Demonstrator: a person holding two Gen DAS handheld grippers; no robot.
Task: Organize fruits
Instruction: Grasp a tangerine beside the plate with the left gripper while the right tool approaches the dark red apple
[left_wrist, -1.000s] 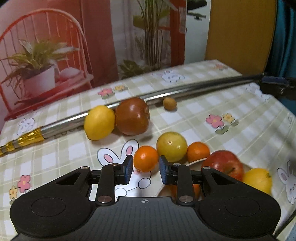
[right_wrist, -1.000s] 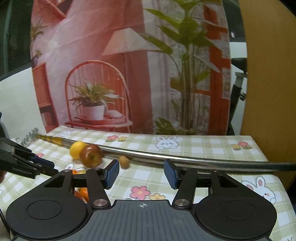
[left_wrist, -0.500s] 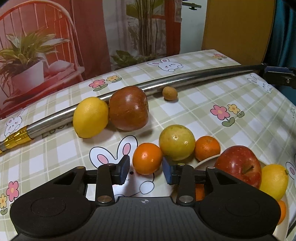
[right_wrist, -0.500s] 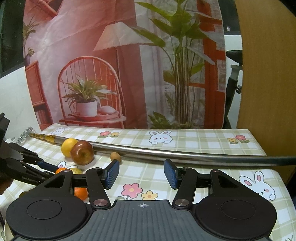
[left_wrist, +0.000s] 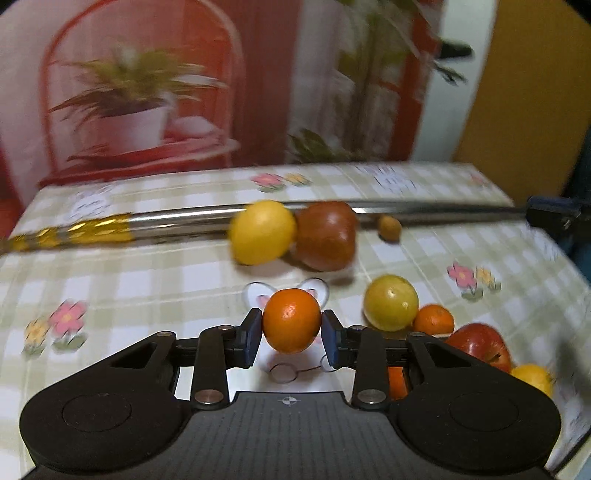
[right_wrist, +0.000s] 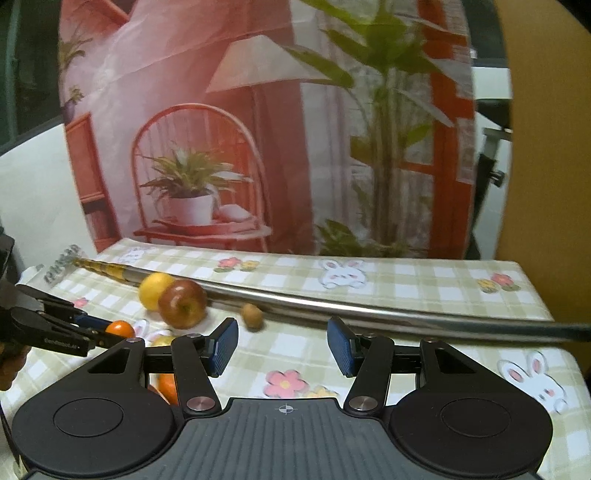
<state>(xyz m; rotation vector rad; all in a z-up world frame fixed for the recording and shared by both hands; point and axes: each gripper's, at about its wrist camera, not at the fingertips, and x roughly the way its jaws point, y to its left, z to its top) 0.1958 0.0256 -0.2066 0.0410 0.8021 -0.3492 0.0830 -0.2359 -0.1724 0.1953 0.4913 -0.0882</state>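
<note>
Orange in my left gripper (left_wrist: 291, 334)

My left fingers clamp the orange (left_wrist: 291, 319); my right gripper (right_wrist: 282, 345) is wide open, empty. Its side lettering is too blurred to read.

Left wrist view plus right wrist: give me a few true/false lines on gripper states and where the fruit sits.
1. The left gripper is shut on the orange. True.
2. The right gripper holds the small brown fruit. False: its jaws stand open with nothing between them; that fruit lies on the tablecloth by the metal rod.
3. The lemon touches the dark red apple. True.
4. The metal rod stands upright. False: it lies across the tablecloth.
5. The yellow-green fruit sits left of the held orange in the left wrist view. False: right.
</note>
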